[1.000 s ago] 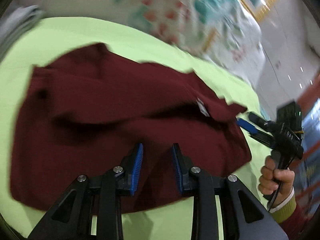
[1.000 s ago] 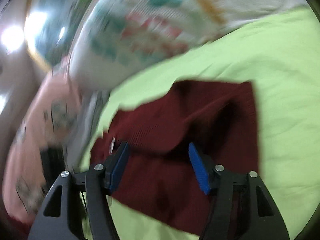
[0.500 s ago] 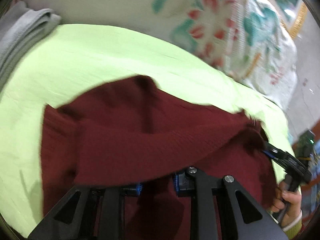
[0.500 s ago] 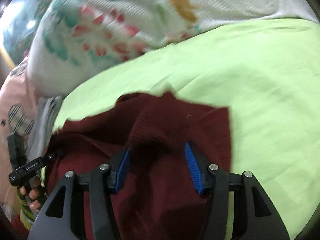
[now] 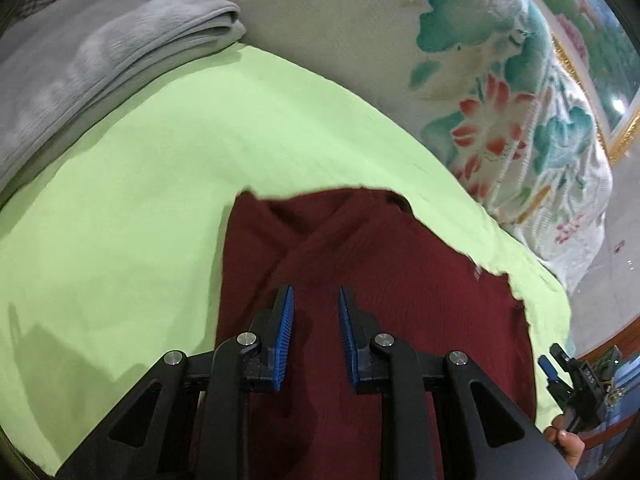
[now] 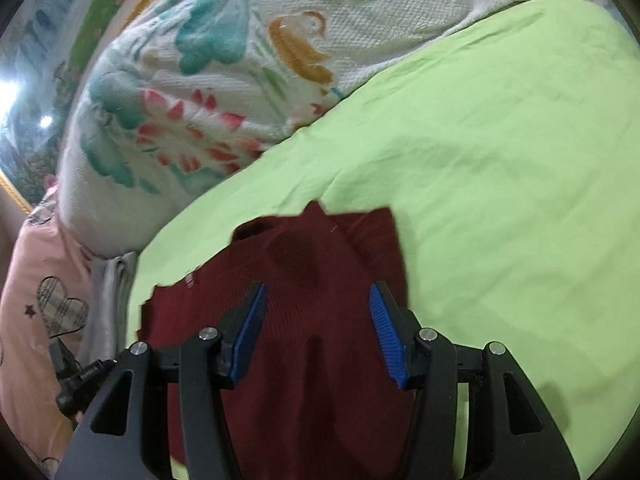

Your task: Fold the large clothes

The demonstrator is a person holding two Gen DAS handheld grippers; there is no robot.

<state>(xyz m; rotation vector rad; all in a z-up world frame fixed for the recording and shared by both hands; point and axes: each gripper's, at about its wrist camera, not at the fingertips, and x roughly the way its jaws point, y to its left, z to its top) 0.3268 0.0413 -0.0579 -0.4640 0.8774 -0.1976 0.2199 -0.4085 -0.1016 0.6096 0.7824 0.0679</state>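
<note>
Maroon knit sweater (image 5: 384,304) lies folded over on the lime-green sheet (image 5: 152,208), one flap crossing diagonally over the layer beneath, a small white tag (image 5: 477,272) showing near its right edge. Over it hangs the left gripper (image 5: 314,312), blue pads (image 5: 285,332) set a narrow gap apart, and nothing is pinched between them; those jaws have just been closing and then held. From the other side, the right gripper (image 6: 318,312) sits above the same sweater (image 6: 304,280), its jaws standing wider, also just narrowed a little, with only bare cloth below and no fold caught between the pads. Beyond the sheet (image 6: 500,152), a white floral quilt (image 5: 500,92) is bunched along the far edge. Grey folded cloth (image 5: 80,64) rests at the left corner, and a pink heart-patterned fabric (image 6: 44,292) shows at the right view's left edge.
</note>
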